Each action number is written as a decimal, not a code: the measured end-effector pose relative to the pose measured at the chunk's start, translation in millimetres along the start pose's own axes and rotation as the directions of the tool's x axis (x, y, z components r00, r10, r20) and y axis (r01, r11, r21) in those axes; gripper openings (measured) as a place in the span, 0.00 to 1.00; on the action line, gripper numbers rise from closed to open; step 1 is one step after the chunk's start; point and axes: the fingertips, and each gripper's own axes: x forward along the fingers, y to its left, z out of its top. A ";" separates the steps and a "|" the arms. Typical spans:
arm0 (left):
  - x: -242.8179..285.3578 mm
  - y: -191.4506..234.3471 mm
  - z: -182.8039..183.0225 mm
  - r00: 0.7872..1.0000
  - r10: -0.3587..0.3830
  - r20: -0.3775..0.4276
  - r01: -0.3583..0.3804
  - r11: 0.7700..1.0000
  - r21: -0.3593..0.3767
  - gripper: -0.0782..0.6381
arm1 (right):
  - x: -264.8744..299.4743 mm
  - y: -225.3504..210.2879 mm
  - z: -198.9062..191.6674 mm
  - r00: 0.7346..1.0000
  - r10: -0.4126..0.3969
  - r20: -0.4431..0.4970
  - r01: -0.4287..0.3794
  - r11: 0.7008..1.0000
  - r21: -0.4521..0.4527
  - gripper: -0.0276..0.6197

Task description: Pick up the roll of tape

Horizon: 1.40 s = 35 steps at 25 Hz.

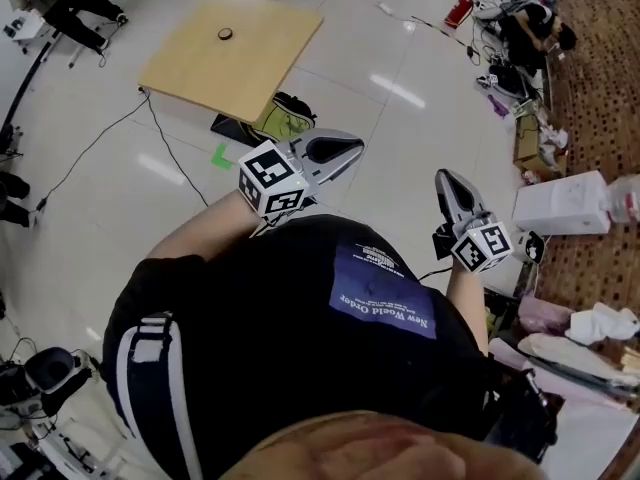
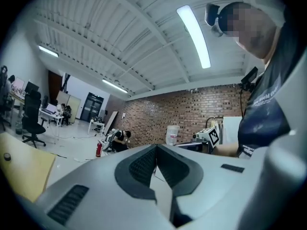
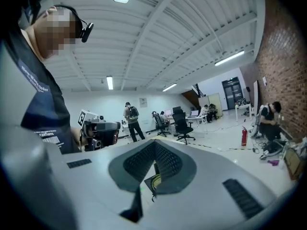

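Note:
The roll of tape [image 1: 225,34] is a small dark ring lying on a light wooden table [image 1: 260,63] far ahead of me; it also shows at the left edge of the left gripper view, tape [image 2: 6,156] on table [image 2: 21,174]. My left gripper [image 1: 357,150] [image 2: 156,146] is held level in front of my chest, shut with nothing between its pads. My right gripper [image 1: 442,176] [image 3: 154,143] is beside it, also shut and empty. Both are well short of the table, over bare floor. Each gripper view shows the other one: right gripper [image 2: 211,135], left gripper [image 3: 98,128].
A dark bag with yellow trim [image 1: 285,116] lies on the floor by the table's near corner, with a green floor mark [image 1: 222,154] and a black cable [image 1: 165,138] beside it. A white box [image 1: 560,205] and clutter stand at right. A seated person [image 1: 530,28] and fire extinguisher [image 1: 457,10] are farther off.

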 end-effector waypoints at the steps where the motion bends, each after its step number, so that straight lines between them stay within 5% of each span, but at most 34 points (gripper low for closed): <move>1: 2.3 10.2 0.1 1.000 0.013 -0.001 -0.013 1.000 -0.005 0.12 | 13.3 -4.0 -2.6 1.000 0.024 -0.014 -0.024 1.000 0.003 0.02; 6: 18.0 64.6 -0.6 0.991 0.131 -0.002 -0.131 0.991 -0.023 0.12 | 75.8 -49.0 -2.3 0.989 0.141 -0.052 -0.141 0.990 0.005 0.02; 11: 57.0 123.9 1.0 0.953 0.302 0.020 -0.301 0.953 -0.034 0.12 | 139.2 -110.4 4.9 0.948 0.311 -0.070 -0.312 0.950 -0.014 0.02; 14: 59.2 156.8 5.6 0.897 0.440 0.039 -0.437 0.897 -0.059 0.12 | 182.1 -133.0 13.8 0.898 0.430 -0.090 -0.434 0.901 -0.024 0.02; 18: 34.5 189.7 10.2 0.789 0.611 0.057 -0.606 0.791 -0.090 0.12 | 236.7 -137.8 25.8 0.822 0.559 -0.109 -0.566 0.823 -0.051 0.02; 23: -30.1 210.7 10.0 0.657 0.751 0.066 -0.741 0.659 -0.127 0.12 | 304.4 -101.5 29.8 0.733 0.669 -0.124 -0.678 0.733 -0.051 0.02; 26: -78.1 216.9 10.7 0.605 0.792 0.081 -0.780 0.610 -0.141 0.12 | 335.1 -62.4 32.6 0.696 0.705 -0.135 -0.716 0.696 -0.058 0.02; 29: -128.2 219.8 10.6 0.589 0.800 0.110 -0.786 0.599 -0.152 0.12 | 358.4 -16.9 32.1 0.685 0.713 -0.148 -0.727 0.682 -0.081 0.02; 35: -224.8 249.8 19.9 0.612 0.784 0.102 -0.774 0.621 -0.123 0.12 | 412.7 68.7 41.7 0.706 0.690 -0.162 -0.705 0.707 -0.063 0.02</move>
